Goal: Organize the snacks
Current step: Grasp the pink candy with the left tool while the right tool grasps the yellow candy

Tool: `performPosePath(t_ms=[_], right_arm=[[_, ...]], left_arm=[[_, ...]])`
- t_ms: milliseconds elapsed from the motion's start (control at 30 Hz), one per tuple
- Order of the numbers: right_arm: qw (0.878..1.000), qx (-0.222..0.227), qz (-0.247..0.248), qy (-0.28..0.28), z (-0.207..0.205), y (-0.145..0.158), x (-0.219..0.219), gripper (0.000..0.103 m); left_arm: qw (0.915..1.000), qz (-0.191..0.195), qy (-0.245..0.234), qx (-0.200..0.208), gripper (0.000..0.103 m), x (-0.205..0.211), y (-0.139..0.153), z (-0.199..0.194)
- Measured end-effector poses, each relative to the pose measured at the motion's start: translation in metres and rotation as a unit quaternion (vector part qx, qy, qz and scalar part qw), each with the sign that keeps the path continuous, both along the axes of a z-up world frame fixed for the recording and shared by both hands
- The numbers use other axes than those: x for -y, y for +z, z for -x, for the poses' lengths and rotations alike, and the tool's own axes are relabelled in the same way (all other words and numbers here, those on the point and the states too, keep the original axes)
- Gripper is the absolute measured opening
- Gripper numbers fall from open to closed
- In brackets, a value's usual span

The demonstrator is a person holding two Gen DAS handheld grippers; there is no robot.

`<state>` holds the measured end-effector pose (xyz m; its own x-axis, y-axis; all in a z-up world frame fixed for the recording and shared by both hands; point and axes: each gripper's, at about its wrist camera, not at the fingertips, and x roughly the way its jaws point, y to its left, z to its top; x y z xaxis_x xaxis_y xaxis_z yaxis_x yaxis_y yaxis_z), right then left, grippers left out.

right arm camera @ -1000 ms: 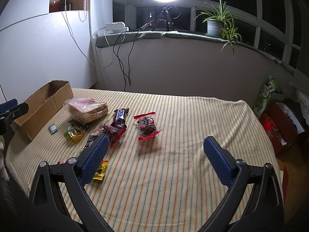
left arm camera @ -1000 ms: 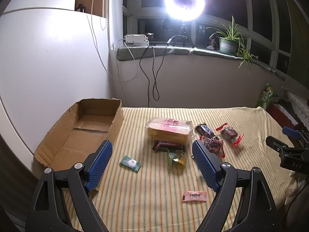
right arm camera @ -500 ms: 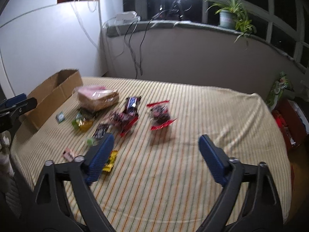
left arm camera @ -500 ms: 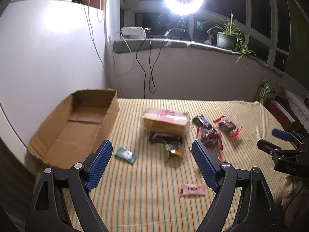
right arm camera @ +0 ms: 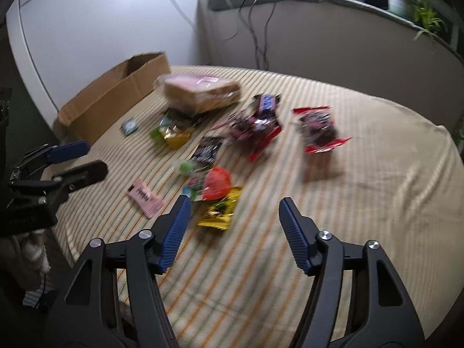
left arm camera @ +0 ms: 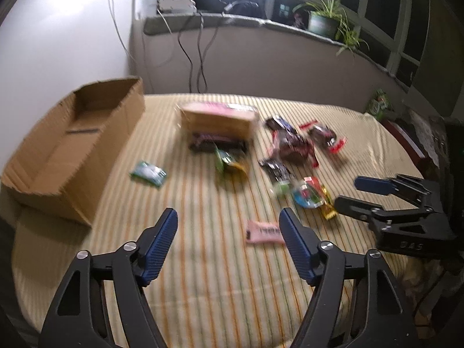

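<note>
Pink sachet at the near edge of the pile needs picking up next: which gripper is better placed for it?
Probably left. The pink sachet lies just beside the left gripper, whose empty fingers are closing. The right gripper faces the yellow packet instead.

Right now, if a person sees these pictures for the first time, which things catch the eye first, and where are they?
The scattered snacks in the middle of the striped cloth stand out first, above all the big bread pack at the back and the red bag to its right. Next comes the open, empty-looking box at the cloth's left edge. Nearest are the left gripper and the right gripper, both closing with nothing between the jaws.
</note>
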<state>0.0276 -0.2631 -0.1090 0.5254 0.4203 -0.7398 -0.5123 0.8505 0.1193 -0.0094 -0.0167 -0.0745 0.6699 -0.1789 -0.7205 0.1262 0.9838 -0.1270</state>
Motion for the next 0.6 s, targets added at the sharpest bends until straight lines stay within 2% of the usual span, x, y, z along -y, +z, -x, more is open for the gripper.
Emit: performPosePath(t_ms=[267, 600], right_arm=[[1.000, -0.019, 0.016, 0.019, -0.004, -0.013, -0.014, 0.057], [0.999, -0.027, 0.027, 0.023, -0.016, -0.020, -0.020, 0.052]], left_arm=[[0.9994, 0.004, -0.026, -0.023, 0.066, 0.013, -0.016, -0.003], [0.9981, -0.029, -0.047, -0.029, 0.066, 0.030, -0.030, -0.012]])
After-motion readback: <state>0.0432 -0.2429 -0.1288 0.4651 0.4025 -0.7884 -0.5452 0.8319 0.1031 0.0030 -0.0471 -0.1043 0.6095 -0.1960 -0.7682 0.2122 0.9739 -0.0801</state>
